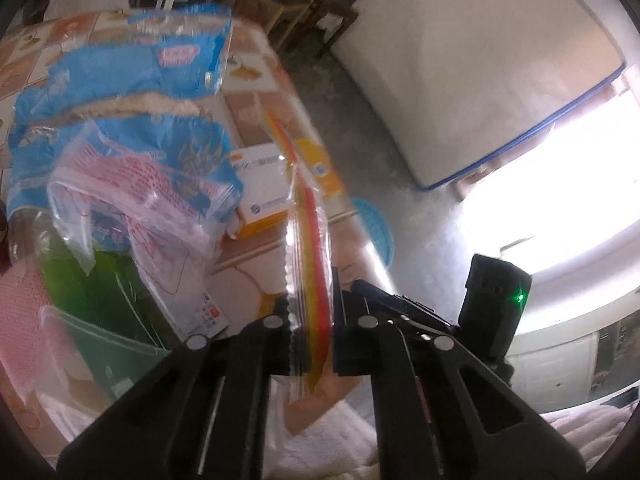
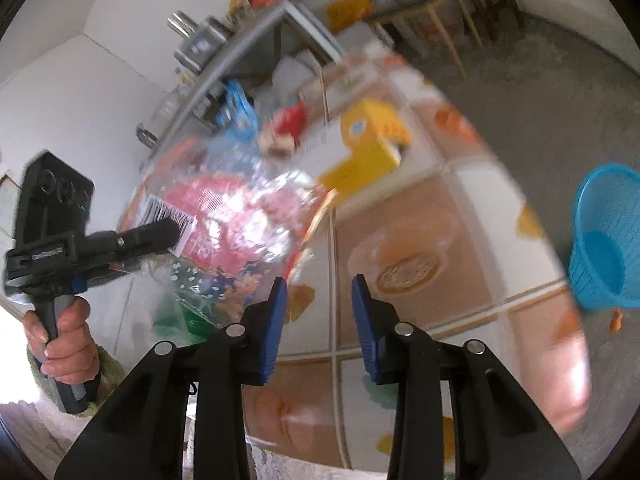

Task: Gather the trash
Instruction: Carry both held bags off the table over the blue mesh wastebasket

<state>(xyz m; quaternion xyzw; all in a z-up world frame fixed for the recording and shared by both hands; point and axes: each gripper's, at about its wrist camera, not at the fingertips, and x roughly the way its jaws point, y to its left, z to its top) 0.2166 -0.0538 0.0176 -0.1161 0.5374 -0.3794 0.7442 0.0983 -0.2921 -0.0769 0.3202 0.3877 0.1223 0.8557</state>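
Left wrist cam: left tongs are clamped nearly flat on a thin wrapper, clear plastic w/ red, orange and yellow stripes, seen edge-on. It stands up from between the pads and rises straight ahead of the tongs. To the left of them sits a pile of other trash on the surface: a blue bag, a clear bag w/ pink print in front of it, and something green under that. A white and orange box lies just behind the wrapper, ahead of the tongs. Blurry overall, so print isn't readable.

Right wrist cam: right tongs are partly open, blue pads apart, nothing between them, only the tiled surface below. Up and left of them the left tongs show side-on, a hand on the grip, pinching that wrapper. From here it's a flat red and clear pack w/ a barcode by the pinch point. A yellow box lies ahead of the right tongs, and a blue basket stands on the floor far off to their right.
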